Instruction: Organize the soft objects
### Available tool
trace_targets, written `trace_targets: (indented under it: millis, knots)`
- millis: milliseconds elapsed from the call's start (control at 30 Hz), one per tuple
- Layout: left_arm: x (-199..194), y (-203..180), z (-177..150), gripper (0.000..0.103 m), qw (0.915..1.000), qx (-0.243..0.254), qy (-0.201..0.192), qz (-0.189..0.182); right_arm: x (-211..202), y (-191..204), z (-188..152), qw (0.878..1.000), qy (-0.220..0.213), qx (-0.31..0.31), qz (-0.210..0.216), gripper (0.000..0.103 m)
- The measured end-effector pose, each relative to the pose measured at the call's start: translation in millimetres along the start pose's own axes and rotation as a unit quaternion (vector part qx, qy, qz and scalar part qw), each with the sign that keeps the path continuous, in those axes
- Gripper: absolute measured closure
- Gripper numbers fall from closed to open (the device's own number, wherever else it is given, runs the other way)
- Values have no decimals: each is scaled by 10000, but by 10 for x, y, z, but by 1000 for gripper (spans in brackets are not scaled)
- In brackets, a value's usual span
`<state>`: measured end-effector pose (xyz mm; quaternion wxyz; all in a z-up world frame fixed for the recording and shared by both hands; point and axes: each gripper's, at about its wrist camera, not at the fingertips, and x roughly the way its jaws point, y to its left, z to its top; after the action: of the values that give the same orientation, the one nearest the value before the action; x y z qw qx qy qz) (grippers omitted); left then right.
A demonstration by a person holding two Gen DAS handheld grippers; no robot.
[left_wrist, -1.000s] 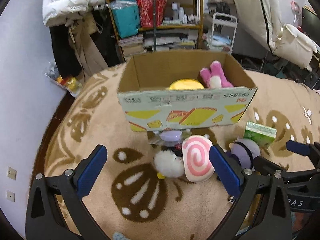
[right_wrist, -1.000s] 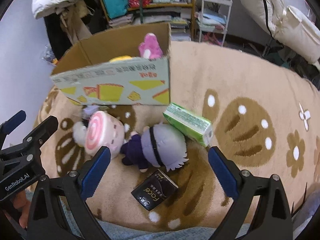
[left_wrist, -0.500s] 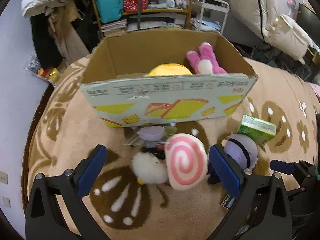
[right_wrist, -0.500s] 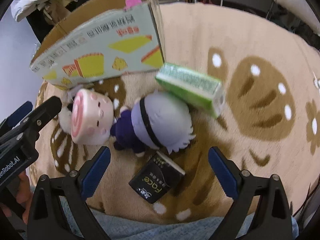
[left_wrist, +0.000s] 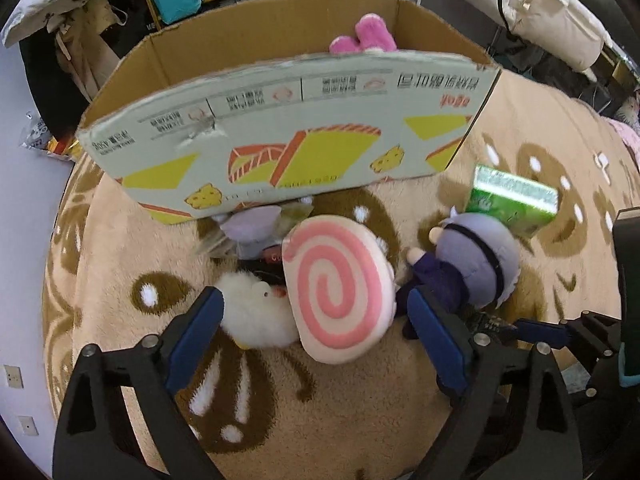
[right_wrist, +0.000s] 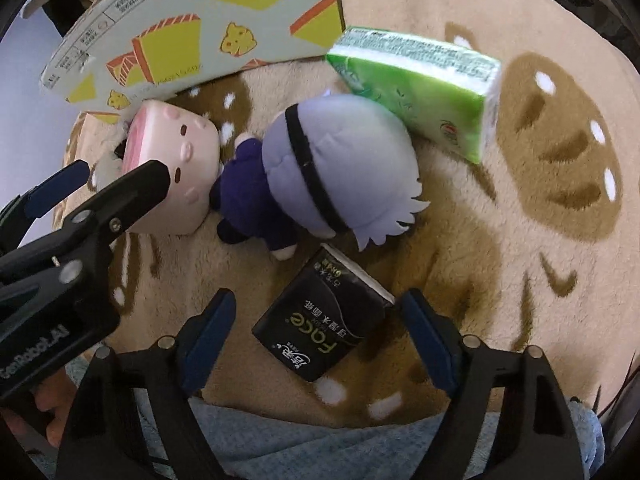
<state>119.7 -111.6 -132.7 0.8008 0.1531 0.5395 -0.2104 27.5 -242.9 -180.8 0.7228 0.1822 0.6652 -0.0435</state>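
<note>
A pink-and-white swirl plush (left_wrist: 340, 292) lies on the carpet in front of the cardboard box (left_wrist: 280, 148); it also shows in the right wrist view (right_wrist: 176, 184). A white fluffy toy (left_wrist: 252, 316) lies left of it, a grey-haired doll in purple (left_wrist: 472, 264) (right_wrist: 320, 176) right of it. My left gripper (left_wrist: 316, 336) is open, its fingers either side of the swirl plush and fluffy toy. My right gripper (right_wrist: 316, 336) is open around a black tissue pack (right_wrist: 320, 324). A pink plush (left_wrist: 368, 36) sits in the box.
A green tissue pack (right_wrist: 420, 80) (left_wrist: 512, 200) lies by the box's right corner. A lilac item in a clear wrapper (left_wrist: 252, 224) lies against the box front. Shelves and a white cart stand behind the box. The patterned carpet (right_wrist: 540, 160) extends right.
Both grippers have moved forward and down toward the toys. The left now brackets the swirl plush; the right has dropped over the black tissue pack. Both stayed open.
</note>
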Motion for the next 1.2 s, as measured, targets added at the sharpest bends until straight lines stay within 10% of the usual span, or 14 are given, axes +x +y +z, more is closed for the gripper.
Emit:
trace_targets:
  millis: [600, 1200]
  knots:
    - [105, 84, -86, 61, 9992, -73, 294, -242, 367, 150, -25, 9987, 148, -200, -436, 26]
    - [-158, 3, -233, 74, 10000, 51, 3, -5, 31, 145, -44, 9985, -47, -333, -434, 32]
